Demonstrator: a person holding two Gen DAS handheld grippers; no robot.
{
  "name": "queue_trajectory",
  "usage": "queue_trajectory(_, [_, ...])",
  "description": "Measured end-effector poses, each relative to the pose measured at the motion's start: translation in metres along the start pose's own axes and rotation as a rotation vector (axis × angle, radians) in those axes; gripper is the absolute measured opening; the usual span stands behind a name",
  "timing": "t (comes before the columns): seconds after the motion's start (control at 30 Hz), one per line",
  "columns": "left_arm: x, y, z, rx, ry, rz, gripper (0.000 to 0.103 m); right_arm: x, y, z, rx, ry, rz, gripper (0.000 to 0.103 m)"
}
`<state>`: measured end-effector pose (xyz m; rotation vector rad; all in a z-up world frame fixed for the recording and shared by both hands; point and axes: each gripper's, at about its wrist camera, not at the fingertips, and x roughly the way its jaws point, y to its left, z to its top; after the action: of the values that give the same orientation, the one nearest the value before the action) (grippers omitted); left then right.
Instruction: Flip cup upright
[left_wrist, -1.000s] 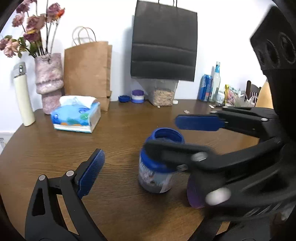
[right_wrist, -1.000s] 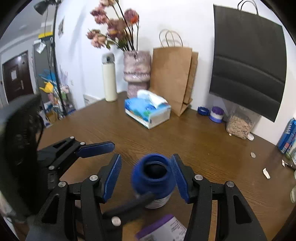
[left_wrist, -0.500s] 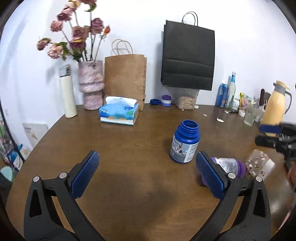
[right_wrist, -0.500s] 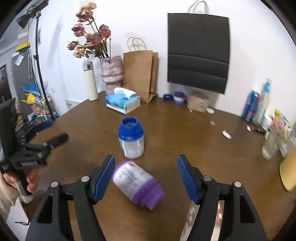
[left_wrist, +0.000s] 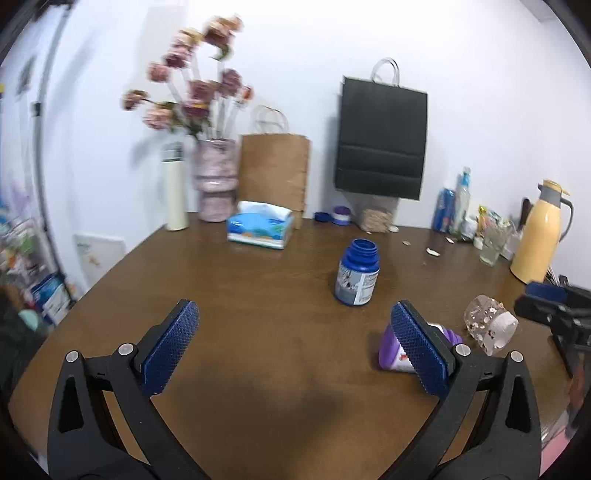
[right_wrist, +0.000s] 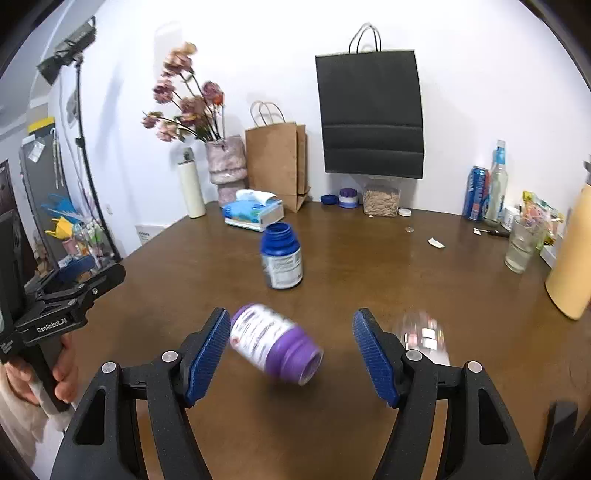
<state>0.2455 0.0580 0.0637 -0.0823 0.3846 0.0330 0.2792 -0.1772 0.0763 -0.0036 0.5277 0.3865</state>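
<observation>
Left gripper (left_wrist: 295, 347): jaws spread wide, holding nothing, above the near edge of the round brown wooden surface (left_wrist: 258, 369). Upright, uncapped blue plastic bottle with a white label (right_wrist: 281, 256): near the middle of the surface. Purple plastic bottle with a white label (right_wrist: 273, 343): lying on its side between the spread, empty jaws of the right gripper (right_wrist: 290, 356), touching neither. Clear speckled glass cup (left_wrist: 489, 323): tipped on its side toward the right edge, blurred in the right wrist view.
</observation>
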Motion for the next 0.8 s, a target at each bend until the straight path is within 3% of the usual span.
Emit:
queue_trajectory(0.17, [-0.076, -0.009, -0.043, 0.027, -0.097, 0.016, 0.103, -0.054, 0.026, -0.053, -0.03, -0.079, 0.018, 0.08])
queue_trajectory(0.27, [-0.116, -0.014, -0.07, 0.03, -0.128, 0.073, 0.103, -0.084, 0.045, -0.088, -0.086, -0.115, 0.008, 0.08])
queue_trajectory(0.5, [-0.186, -0.022, -0.139, 0.079, -0.193, 0.055, 0.103, -0.145, 0.061, -0.189, 0.088, -0.182, -0.023, 0.086])
queue_trajectory(0.57, [-0.197, -0.025, -0.149, 0.078, -0.207, 0.035, 0.103, -0.155, 0.068, -0.202, 0.04, -0.203, -0.054, 0.086])
queue_trajectory(0.7, [-0.2, -0.029, -0.145, 0.094, -0.233, -0.002, 0.103, -0.177, 0.078, -0.196, -0.022, -0.303, -0.074, 0.086])
queue_trajectory(0.8, [-0.201, -0.032, -0.147, 0.108, -0.23, -0.01, 0.103, -0.179, 0.084, -0.2, -0.04, -0.308, -0.073, 0.086])
